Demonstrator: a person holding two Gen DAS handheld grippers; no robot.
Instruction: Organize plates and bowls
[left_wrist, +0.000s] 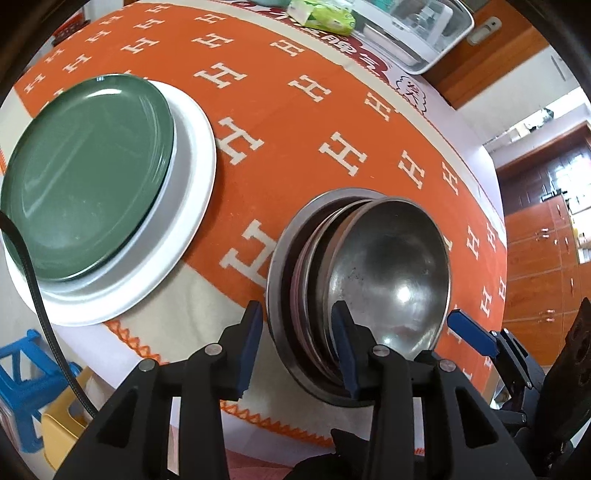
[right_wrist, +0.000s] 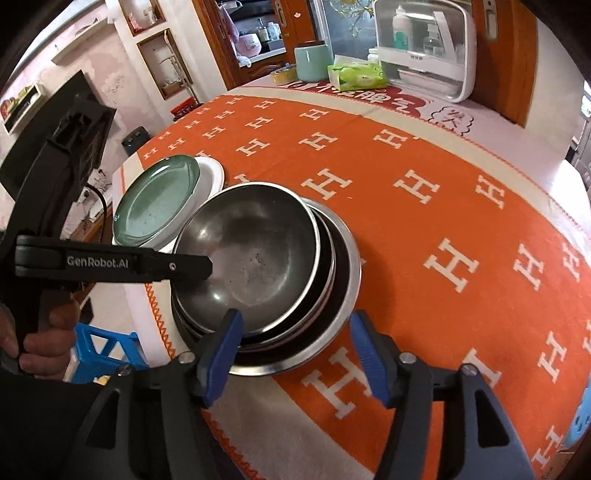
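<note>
A stack of steel bowls (left_wrist: 388, 273) sits on the orange tablecloth near the front edge; it also shows in the right wrist view (right_wrist: 258, 254). To its left a green plate (left_wrist: 85, 177) lies on a white plate (left_wrist: 192, 155), also seen in the right wrist view as the green plate (right_wrist: 159, 203) on the white plate (right_wrist: 214, 171). My left gripper (left_wrist: 299, 343) is open, its fingers straddling the near rims of the stack. My right gripper (right_wrist: 295, 354) is open, its fingers on either side of the stack's near edge. The left gripper's finger (right_wrist: 147, 264) reaches over the top bowl.
At the far table edge stand a white storage box (right_wrist: 424, 48), a green tissue pack (right_wrist: 356, 75) and a teal jar (right_wrist: 314, 61). A blue stool (left_wrist: 26, 369) stands on the floor left of the table. The orange cloth (right_wrist: 424, 240) extends to the right.
</note>
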